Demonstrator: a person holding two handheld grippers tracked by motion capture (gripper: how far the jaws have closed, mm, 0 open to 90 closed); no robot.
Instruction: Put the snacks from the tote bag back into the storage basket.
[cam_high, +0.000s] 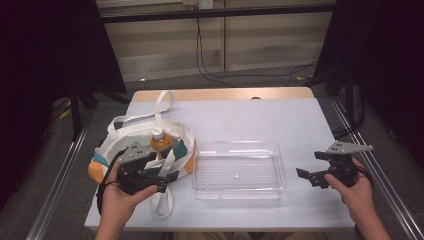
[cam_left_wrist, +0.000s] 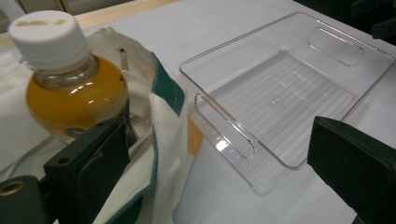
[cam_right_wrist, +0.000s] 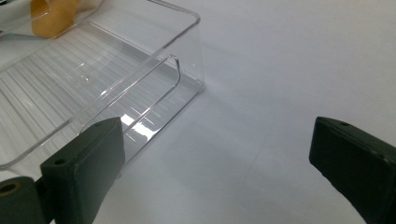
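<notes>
A white tote bag (cam_high: 125, 135) with teal and orange patches lies at the table's left. A bottle of orange drink (cam_high: 158, 141) with a white cap stands in its mouth. My left gripper (cam_high: 162, 167) hovers open over the bag's near right edge. In the left gripper view the bottle (cam_left_wrist: 70, 88) stands just beyond the left jaw and the bag's hem (cam_left_wrist: 161, 126) runs between the jaws of the left gripper (cam_left_wrist: 219, 179). A clear plastic tray (cam_high: 239, 187) sits empty mid-table. My right gripper (cam_high: 311, 166) is open to the right of the tray (cam_right_wrist: 154, 88), apart from it.
The white table top (cam_high: 260, 117) has bare room behind the tray and to its right. The bag's long strap (cam_high: 162, 102) loops toward the far edge. Metal rails (cam_high: 372, 165) run along both sides of the table. Cables lie on the floor beyond.
</notes>
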